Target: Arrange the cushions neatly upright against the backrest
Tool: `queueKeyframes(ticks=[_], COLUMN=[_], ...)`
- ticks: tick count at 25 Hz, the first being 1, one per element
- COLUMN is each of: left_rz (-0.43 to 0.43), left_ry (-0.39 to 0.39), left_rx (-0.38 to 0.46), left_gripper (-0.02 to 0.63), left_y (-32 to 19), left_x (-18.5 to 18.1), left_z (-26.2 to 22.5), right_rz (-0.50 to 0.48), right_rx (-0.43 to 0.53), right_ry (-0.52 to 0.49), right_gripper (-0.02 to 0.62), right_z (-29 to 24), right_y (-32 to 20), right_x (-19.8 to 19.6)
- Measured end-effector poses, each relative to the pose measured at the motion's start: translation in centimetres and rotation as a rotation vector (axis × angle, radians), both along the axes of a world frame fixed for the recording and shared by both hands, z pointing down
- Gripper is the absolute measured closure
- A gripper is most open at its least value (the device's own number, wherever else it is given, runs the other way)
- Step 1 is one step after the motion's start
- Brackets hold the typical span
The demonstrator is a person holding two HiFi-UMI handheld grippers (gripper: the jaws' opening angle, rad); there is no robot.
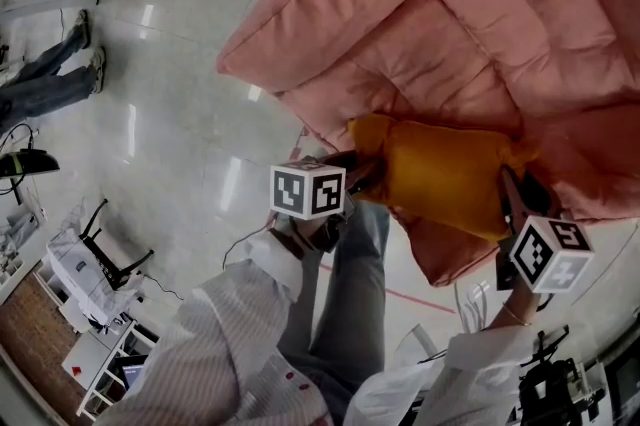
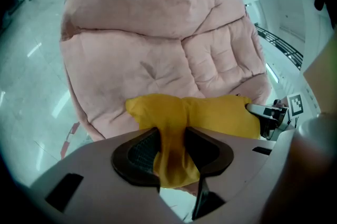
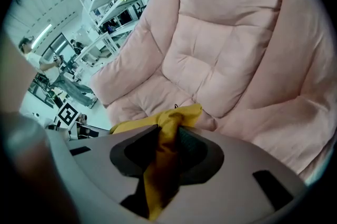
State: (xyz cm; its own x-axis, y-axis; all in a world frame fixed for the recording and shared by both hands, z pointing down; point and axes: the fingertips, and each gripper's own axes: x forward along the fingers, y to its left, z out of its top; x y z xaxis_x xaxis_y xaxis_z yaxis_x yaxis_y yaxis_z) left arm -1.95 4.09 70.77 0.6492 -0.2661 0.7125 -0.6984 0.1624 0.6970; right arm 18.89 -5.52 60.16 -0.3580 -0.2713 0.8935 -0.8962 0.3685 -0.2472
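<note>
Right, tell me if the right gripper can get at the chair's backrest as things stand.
Probably yes: nothing stands between the right gripper and the pink backrest, though its jaws grip the yellow cushion.

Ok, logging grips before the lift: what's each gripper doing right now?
Left gripper: closed on the yellow cushion.
Right gripper: closed on the same cushion's other end.

The mustard-yellow cushion [image 1: 440, 176] lies crosswise at the front edge of the pink quilted armchair [image 1: 470, 24], low on the seat and away from the backrest [image 3: 231, 28]. It is soft and crumpled, each end bunched where my left tool [image 2: 171, 150] and right tool [image 3: 167, 150] pinch its fabric.
</note>
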Motion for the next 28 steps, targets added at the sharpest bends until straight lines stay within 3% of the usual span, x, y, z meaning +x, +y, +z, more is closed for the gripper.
queueKeyframes(ticks=[10,20,28], left_rz=[0.068,0.185,0.333], left_ry=[-0.039,-0.079,-0.116], left_rx=[0.114,0.27,0.403], left_gripper=[0.443,0.442,0.442], left_y=[-2.9,-11.6,-20.4], left_x=[-1.6,-2.0,-0.4], left_z=[-3.7,-10.0,-14.4], right_rz=[0.082,0.24,0.45], right_rx=[0.083,0.227,0.311], right_ry=[-0.057,-0.111,-0.166], right_gripper=[0.489,0.489,0.489], right_z=[-3.4,-9.1,-11.5], right_y=[-0.1,-4.2,-7.3], right_x=[-0.3,0.7,3.0])
